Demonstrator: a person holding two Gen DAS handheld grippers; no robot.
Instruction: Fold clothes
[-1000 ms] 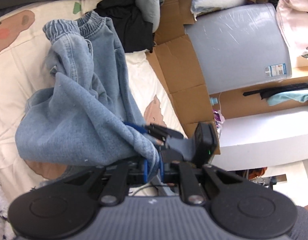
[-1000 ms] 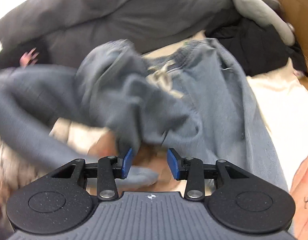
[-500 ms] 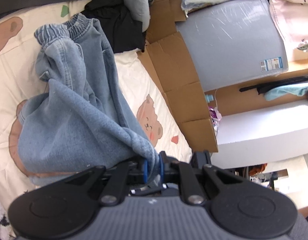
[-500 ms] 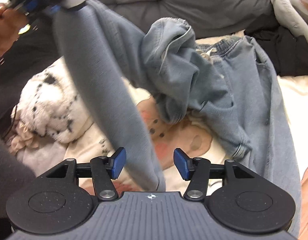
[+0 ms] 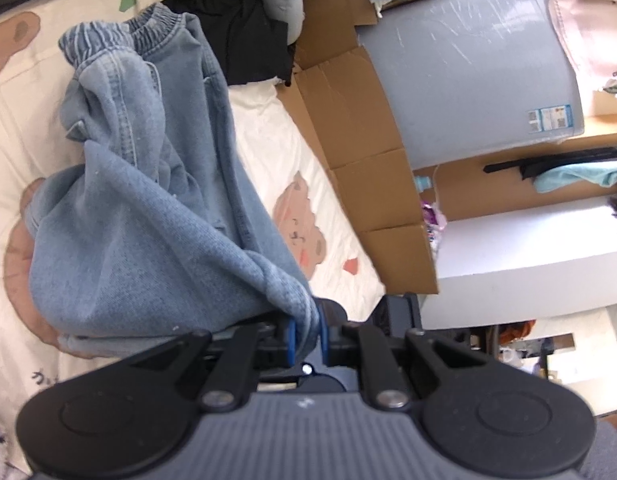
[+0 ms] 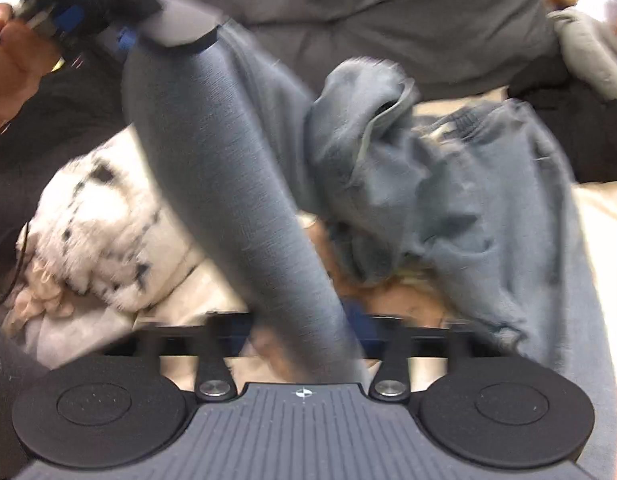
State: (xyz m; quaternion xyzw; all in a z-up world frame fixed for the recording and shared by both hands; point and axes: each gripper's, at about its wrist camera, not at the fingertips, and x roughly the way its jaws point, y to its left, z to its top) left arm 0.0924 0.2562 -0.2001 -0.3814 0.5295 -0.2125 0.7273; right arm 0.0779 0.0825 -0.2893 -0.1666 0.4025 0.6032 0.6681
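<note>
Your left gripper (image 5: 306, 330) pinches a hem corner of the light blue denim trousers (image 5: 148, 216) between its blue pads. From that corner the cloth falls away in a loose, rumpled heap across the cream bedsheet (image 5: 268, 132), which is printed with brown bears. The elastic waistband (image 5: 148, 30) lies at the far end of the heap, near a black garment (image 5: 244, 28). To the right of the bed stand flattened cardboard sheets (image 5: 360, 152) and a pale grey appliance (image 5: 472, 68).

In the right wrist view, one trouser leg (image 6: 244, 200) stretches as a taut band from the left gripper (image 6: 88, 28), seen top left in your hand (image 6: 8, 64), down to your right gripper (image 6: 308, 336). The right gripper's jaws have come together on the lower end of that leg; motion blur hides the pads themselves. The rest of the trousers lie bunched on the sheet to the right of the band. A white plush toy with black spots (image 6: 100, 232) sits to the left, and a dark grey quilt (image 6: 368, 12) lies behind.
</note>
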